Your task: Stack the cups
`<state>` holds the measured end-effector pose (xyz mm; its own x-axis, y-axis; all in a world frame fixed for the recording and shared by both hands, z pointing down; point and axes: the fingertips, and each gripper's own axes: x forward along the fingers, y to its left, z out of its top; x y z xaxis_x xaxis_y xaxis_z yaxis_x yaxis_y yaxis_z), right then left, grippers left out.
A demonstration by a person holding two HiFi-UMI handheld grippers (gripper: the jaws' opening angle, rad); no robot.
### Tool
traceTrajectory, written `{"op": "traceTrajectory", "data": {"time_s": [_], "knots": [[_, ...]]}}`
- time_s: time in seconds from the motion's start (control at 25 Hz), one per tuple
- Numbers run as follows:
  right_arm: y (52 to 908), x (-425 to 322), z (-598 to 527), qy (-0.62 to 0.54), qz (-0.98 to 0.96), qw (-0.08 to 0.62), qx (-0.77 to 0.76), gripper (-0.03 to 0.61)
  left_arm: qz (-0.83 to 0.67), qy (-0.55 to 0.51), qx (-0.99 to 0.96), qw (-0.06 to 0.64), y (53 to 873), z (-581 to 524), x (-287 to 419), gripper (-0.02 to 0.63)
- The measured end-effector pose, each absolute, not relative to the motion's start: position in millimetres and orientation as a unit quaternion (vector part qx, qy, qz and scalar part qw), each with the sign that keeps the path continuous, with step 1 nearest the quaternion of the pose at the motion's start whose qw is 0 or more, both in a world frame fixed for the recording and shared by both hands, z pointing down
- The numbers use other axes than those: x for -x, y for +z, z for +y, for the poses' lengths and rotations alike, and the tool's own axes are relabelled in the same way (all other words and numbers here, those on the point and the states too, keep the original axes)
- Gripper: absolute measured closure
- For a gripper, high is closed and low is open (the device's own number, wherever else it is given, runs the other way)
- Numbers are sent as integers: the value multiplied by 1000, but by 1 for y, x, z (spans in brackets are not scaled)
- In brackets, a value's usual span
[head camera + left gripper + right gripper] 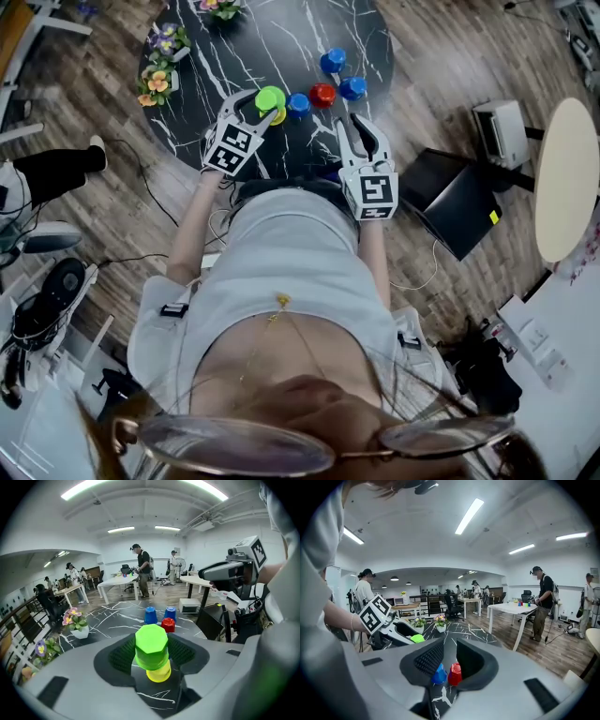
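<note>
Under green cup (151, 644) | yellow cup (159, 673) mostly hidden | left gripper (152, 651) clamping green cup

A pale grey short-sleeved shirt (281, 262) is worn, and a small black buckle (173, 310) is seen at each shoulder. A thin chain (278, 314) with a gold pendant is hung at the neck. Thin-rimmed glasses (234, 445) are seen at the lower edge of the head view, beside strands of reddish-brown hair. The left gripper (265, 105) and the right gripper (354, 122) are built alike. Each has a smooth pale grey moulded shell and two curved jaws lined with black ribbed pads (123, 654). A white cube (232, 147) printed with black square markers is carried at the rear.
</note>
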<state>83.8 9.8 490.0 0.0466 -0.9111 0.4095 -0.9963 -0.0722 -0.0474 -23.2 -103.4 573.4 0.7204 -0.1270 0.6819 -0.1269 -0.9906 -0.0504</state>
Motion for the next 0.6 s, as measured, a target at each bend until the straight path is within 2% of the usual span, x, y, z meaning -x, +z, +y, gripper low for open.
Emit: {"op": "traceTrajectory", "data": {"time_s": [0.28, 0.6], "knots": [[494, -95, 26, 181, -652, 123, -726, 505, 17, -399, 915, 52, 585, -79, 5, 382], [499, -102, 40, 192, -636, 119, -738, 505, 7, -409, 912, 25, 598, -77, -1, 382]]}}
